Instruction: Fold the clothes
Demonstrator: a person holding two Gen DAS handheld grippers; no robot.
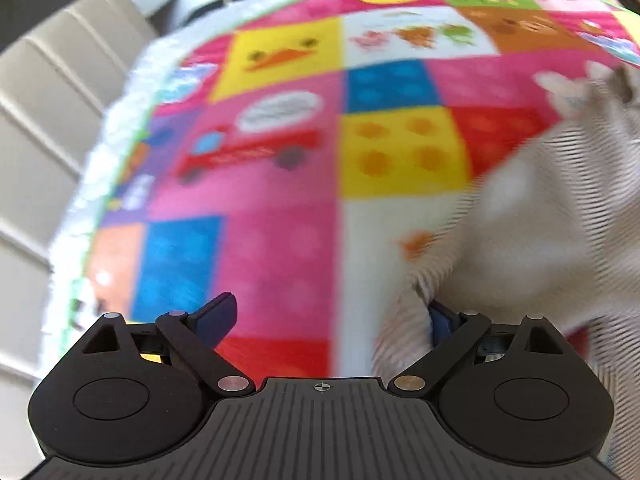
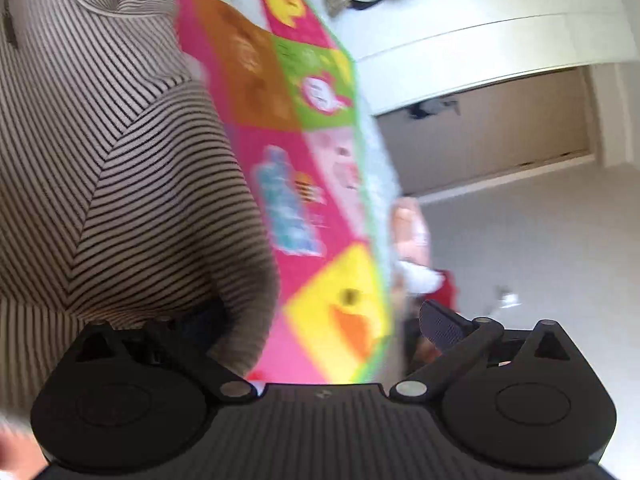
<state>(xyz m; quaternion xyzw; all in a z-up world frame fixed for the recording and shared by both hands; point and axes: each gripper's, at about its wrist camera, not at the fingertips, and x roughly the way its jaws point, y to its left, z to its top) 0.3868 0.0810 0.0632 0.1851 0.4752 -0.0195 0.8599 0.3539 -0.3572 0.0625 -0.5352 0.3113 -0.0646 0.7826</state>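
Motion blur smears both views; the striped top (image 2: 120, 152) lies on the patchwork mat (image 1: 280, 208), its folds draping over one finger of each tool; the left gripper (image 1: 332, 316) and right gripper (image 2: 320, 320) both stand spread wide, pinching nothing; pale floor (image 2: 540, 240) lies beyond.

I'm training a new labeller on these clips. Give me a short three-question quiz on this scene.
1. True or false: the left tool is open.
2. What pattern does the shirt have: A stripes, B dots, C plain?
3. Which animal's face is on the yellow square of the mat in the left wrist view?

Key
1. True; its fingers stand wide apart, and the shirt drapes over one.
2. A.
3. A duck.
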